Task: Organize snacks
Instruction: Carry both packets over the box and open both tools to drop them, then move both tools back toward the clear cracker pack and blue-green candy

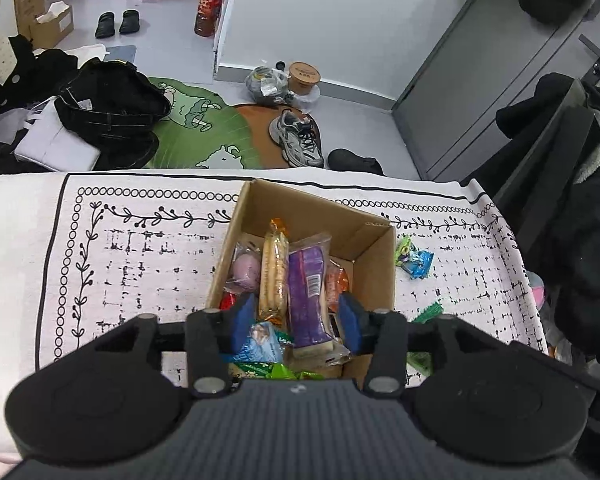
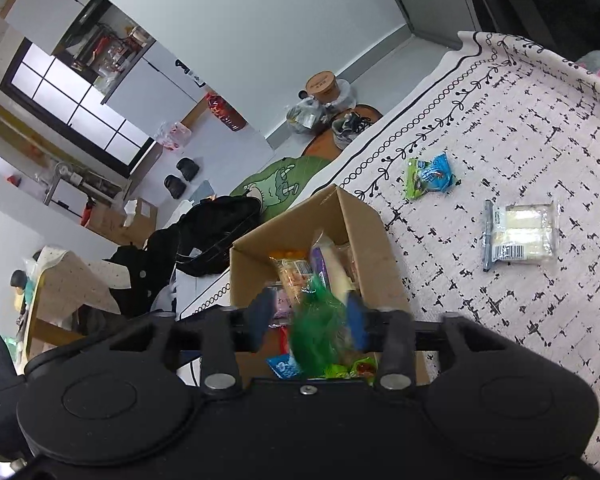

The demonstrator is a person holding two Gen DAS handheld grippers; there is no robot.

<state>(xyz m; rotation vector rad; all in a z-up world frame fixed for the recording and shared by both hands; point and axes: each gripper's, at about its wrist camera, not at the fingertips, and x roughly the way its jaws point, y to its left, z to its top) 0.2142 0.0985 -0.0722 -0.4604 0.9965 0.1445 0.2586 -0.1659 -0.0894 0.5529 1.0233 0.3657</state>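
An open cardboard box (image 1: 374, 260) stands on the patterned cloth and holds several snacks: a purple pack (image 1: 306, 296), a long biscuit pack (image 1: 274, 276) and a pink one (image 1: 246, 272). My left gripper (image 1: 296, 320) is open and empty above the box. My right gripper (image 2: 308, 316) is open above the same box (image 2: 364, 220); a blurred green packet (image 2: 320, 328) sits between its fingers, apparently loose. On the cloth lie a blue and green packet pair (image 2: 430, 176) and a clear pack of white bars (image 2: 522, 236).
The patterned cloth (image 1: 140, 264) covers the surface. A green packet (image 1: 428, 314) lies right of the box. Beyond the far edge the floor holds a sneaker (image 1: 298, 138), a green mat (image 1: 196, 128) and black clothes (image 1: 112, 100). A dark coat (image 1: 580, 240) hangs at right.
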